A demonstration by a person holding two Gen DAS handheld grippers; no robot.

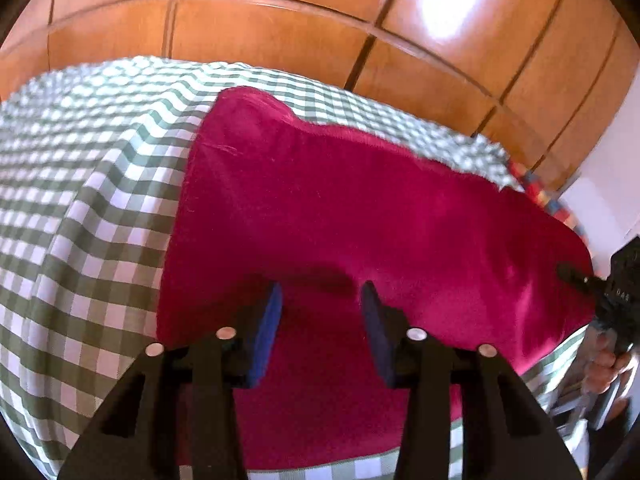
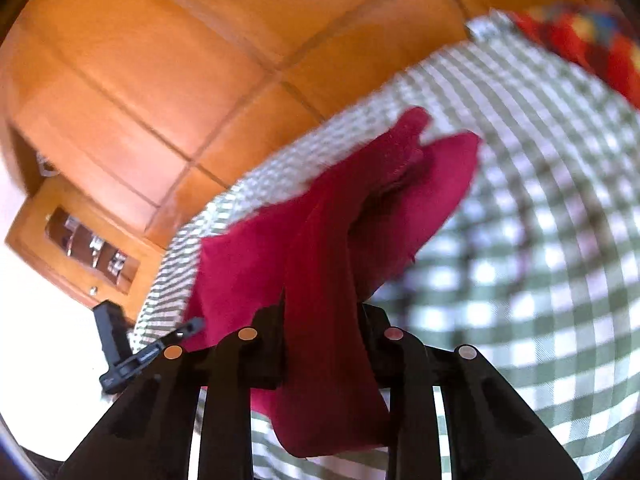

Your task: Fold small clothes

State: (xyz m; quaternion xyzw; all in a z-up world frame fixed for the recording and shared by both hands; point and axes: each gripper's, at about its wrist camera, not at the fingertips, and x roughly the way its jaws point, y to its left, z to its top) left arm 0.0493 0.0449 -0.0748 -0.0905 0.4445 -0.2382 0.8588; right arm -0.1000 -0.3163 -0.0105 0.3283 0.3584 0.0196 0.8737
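A: What do my two cameras give me?

B: On the left wrist view I see the red cloth (image 1: 340, 216) spread flat on the checked cover (image 1: 80, 216), running from near the far edge down to the near edge. My left gripper (image 1: 322, 308) hangs over its near part, the blue pads (image 1: 268, 332) apart with red fabric showing between them; I cannot tell whether they touch it.

A: And the right?

B: My right gripper (image 2: 324, 320) is clenched on a bunched fold of the cloth (image 2: 332, 280). The fold stands up between the fingers and drapes over them toward the camera, lifted clear of the cover (image 2: 540, 240).

A: Where is that grip on the cloth?

B: At its right end. In the left view the right gripper (image 1: 616, 292) sits at the cloth's right tip, near the cover's right edge, with a hand (image 1: 604, 368) below it.

A: Anything else?

B: A wooden wardrobe (image 1: 280, 20) behind, and a multicoloured fabric (image 2: 580, 36) at the far right corner
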